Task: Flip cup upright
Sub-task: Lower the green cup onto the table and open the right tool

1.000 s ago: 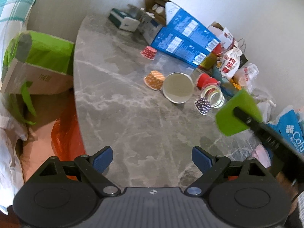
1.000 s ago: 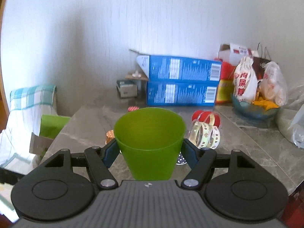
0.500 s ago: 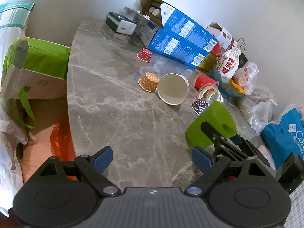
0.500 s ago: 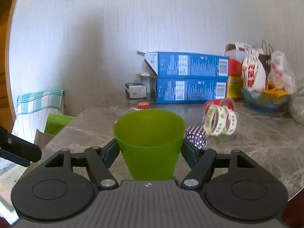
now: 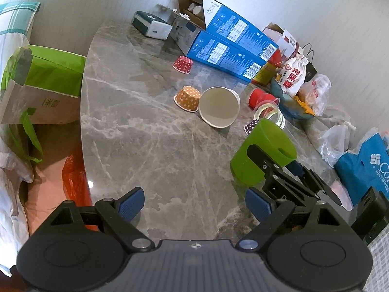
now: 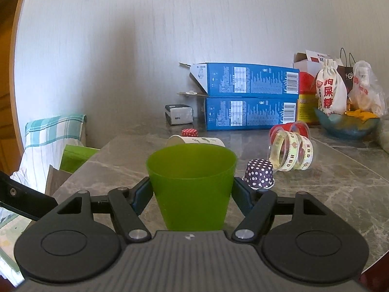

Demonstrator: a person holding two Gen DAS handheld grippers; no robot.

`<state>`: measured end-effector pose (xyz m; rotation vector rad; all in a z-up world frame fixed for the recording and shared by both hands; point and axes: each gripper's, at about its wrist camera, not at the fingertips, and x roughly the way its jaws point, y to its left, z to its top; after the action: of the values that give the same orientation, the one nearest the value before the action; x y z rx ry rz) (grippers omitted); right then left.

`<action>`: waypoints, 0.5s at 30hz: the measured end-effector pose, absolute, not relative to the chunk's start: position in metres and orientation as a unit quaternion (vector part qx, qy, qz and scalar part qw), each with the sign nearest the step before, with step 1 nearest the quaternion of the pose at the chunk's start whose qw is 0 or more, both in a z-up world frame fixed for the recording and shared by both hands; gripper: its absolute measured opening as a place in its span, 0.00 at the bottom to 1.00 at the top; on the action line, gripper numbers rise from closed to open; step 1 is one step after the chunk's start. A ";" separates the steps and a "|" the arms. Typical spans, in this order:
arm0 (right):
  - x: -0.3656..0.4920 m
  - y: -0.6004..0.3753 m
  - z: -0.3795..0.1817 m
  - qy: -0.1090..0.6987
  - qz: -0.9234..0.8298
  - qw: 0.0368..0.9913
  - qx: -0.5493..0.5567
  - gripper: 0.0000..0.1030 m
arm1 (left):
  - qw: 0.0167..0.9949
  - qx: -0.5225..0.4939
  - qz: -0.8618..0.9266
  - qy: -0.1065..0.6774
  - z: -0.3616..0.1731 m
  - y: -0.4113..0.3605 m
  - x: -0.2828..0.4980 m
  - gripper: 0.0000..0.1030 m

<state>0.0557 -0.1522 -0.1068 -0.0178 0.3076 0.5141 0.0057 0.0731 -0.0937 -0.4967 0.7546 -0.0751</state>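
Grey marble table [image 5: 150,131], white wall [image 6: 145,48]; right tongs [image 6: 192,192] grip upright green cup [image 6: 192,182].

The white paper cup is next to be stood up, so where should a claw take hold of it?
The white paper cup lies on its side beside the orange dotted cup, mouth toward the free left claw. Grip across its side wall near the mouth, coming down from above, since neighbours crowd its flanks.
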 end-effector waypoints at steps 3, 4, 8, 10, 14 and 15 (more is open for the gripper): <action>0.055 -0.150 -0.108 0.146 0.252 0.956 -0.010 0.69 | 0.900 -0.238 -0.037 0.364 -0.093 0.072 0.005 0.90; 0.055 -0.149 -0.108 0.145 0.252 0.957 -0.008 0.69 | 0.900 -0.237 -0.038 0.364 -0.093 0.071 0.004 0.90; 0.056 -0.148 -0.108 0.144 0.255 0.956 -0.008 0.69 | 0.900 -0.236 -0.039 0.363 -0.092 0.071 0.003 0.90; 0.056 -0.147 -0.108 0.144 0.257 0.956 -0.008 0.69 | 0.901 -0.237 -0.039 0.362 -0.092 0.072 0.002 0.90; 0.056 -0.148 -0.107 0.147 0.258 0.955 -0.002 0.71 | 0.900 -0.238 -0.038 0.363 -0.092 0.072 0.002 0.90; 0.057 -0.147 -0.107 0.148 0.256 0.955 -0.002 0.71 | 0.900 -0.238 -0.038 0.363 -0.091 0.071 0.001 0.90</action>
<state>0.0565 -0.1474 -0.1074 -0.0031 0.3009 0.5205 0.0011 0.0714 -0.0914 -0.4925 0.7515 -0.0783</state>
